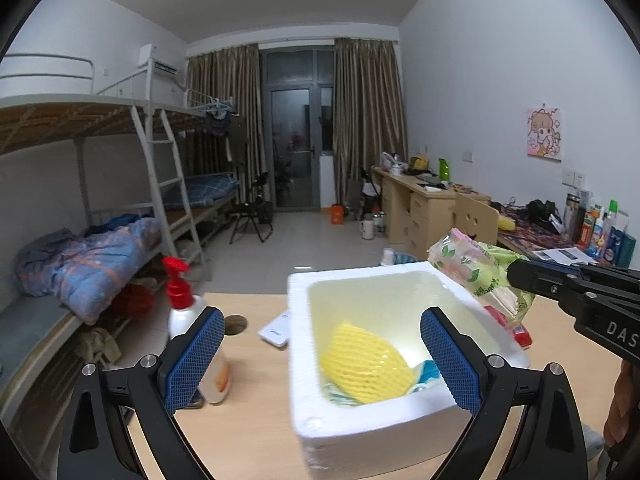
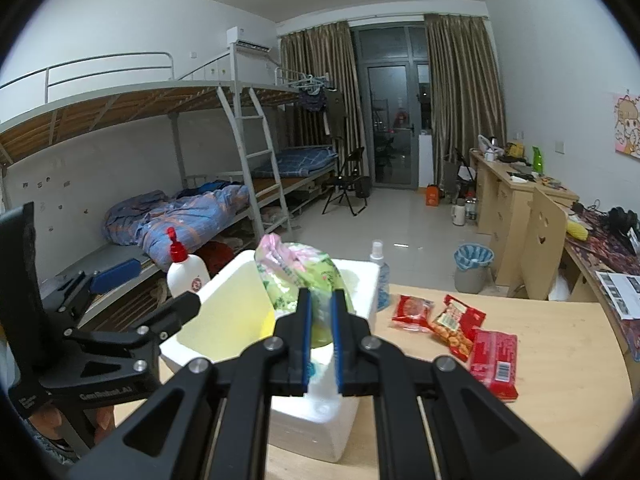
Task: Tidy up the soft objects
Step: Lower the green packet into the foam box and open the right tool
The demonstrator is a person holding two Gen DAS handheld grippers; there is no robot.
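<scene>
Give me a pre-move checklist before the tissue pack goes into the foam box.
1. Right gripper clamped on the tissue pack: ok.
2. Pack over the foam box opening: ok in the right wrist view.
3. Left gripper open with nothing between its fingers: ok.
4. Left gripper out of the drop path: not ok; one finger sits over the box.
5. Room left in the box: ok; only the yellow foam net and some cloth lie at the near end.
</scene>
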